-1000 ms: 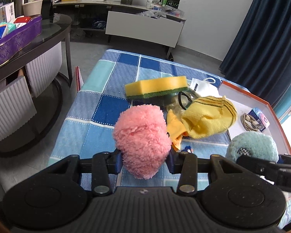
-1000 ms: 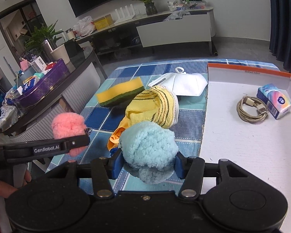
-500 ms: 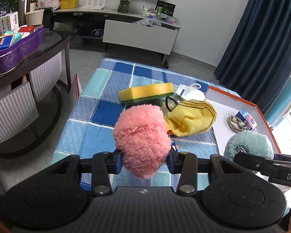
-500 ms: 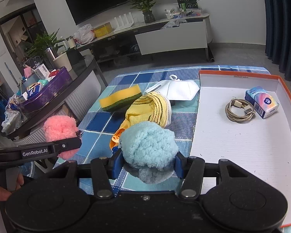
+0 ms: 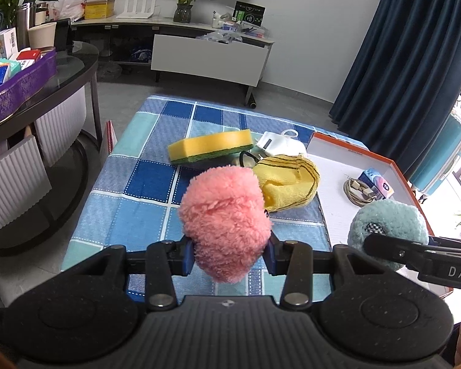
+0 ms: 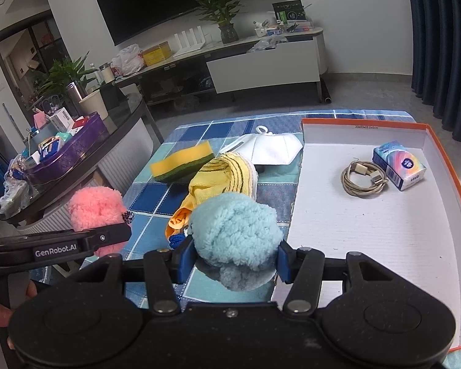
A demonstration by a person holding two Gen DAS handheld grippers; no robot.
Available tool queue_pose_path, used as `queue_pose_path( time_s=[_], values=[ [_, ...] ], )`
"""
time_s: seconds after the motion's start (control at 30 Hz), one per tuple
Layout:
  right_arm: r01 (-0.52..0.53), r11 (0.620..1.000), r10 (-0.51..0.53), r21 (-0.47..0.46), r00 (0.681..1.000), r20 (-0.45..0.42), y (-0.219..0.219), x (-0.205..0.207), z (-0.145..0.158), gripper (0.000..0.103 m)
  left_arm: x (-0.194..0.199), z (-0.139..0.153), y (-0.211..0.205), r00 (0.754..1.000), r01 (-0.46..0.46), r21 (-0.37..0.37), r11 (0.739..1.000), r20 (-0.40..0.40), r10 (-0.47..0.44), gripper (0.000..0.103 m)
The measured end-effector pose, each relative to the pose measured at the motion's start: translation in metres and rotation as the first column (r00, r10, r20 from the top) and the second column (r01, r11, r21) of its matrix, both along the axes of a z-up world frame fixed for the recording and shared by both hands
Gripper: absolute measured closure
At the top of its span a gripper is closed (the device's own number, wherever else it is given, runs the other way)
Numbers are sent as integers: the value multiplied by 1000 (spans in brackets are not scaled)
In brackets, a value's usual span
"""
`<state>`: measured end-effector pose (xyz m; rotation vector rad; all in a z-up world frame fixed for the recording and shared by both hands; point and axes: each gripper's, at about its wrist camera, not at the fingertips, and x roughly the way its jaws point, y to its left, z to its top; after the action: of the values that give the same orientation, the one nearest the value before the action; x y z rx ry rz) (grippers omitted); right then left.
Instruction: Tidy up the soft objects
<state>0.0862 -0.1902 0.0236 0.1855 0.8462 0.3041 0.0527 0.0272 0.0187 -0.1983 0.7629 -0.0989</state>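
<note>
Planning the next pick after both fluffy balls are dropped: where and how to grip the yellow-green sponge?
Grip the sponge across its narrow width, fingers on the two long side faces, coming from above. It lies flat on the checked cloth, and its left long side is clear. The yellow towel sits close on its right, so stay toward the left end.

Checked tablecloth (image 6: 156, 203) bears sponge (image 6: 181, 166), yellow cloth (image 6: 224, 175), mask (image 6: 270, 150), tray (image 6: 362, 129).
</note>
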Motion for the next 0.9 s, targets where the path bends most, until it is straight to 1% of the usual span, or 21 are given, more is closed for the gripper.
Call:
queue_pose_path(
  time_s=[0.4,0.6,0.7,0.9],
  values=[
    [40,999,-40,-24,999,11,-9,-3,5,40,1,3,-10,1000,17,14,1000,10,-17,60],
    [84,992,-83,-93,996,11,-10,-5,6,40,2,3,-20,999,34,19,999,12,-34,60],
    [109,984,-109,-143,994,10,-11,-5,6,40,2,3,-23,999,41,19,999,13,-41,60],
    [159,966,-160,-206,987,13,-19,-5,6,40,3,3,-31,998,56,22,998,13,-56,60]
  ],
)
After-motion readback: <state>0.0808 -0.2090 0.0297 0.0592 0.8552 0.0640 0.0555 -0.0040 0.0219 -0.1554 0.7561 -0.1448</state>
